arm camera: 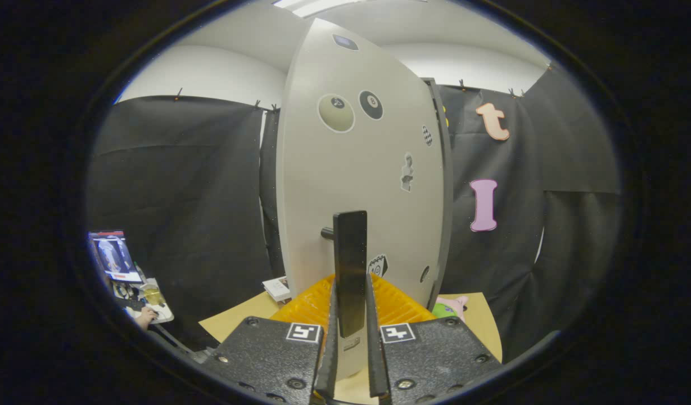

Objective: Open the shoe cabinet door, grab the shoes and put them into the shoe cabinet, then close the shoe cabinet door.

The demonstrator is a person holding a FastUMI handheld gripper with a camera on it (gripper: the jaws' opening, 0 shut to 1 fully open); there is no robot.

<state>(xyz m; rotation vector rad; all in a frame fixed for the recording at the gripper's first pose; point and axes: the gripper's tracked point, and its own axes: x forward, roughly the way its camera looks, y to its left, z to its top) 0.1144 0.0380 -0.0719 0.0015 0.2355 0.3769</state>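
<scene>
Clamping the cabinet door's black handle (349, 270) between both fingers, the gripper (351, 360) faces the sticker-covered grey shoe cabinet door (351, 169) just ahead.

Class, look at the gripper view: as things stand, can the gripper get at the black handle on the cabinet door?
Probably yes. The black handle already stands between the gripper fingers, which sit close on either side of it, and nothing lies in between. Whether both fingers actually press on it cannot be told. The cabinet door rises just beyond.
</scene>
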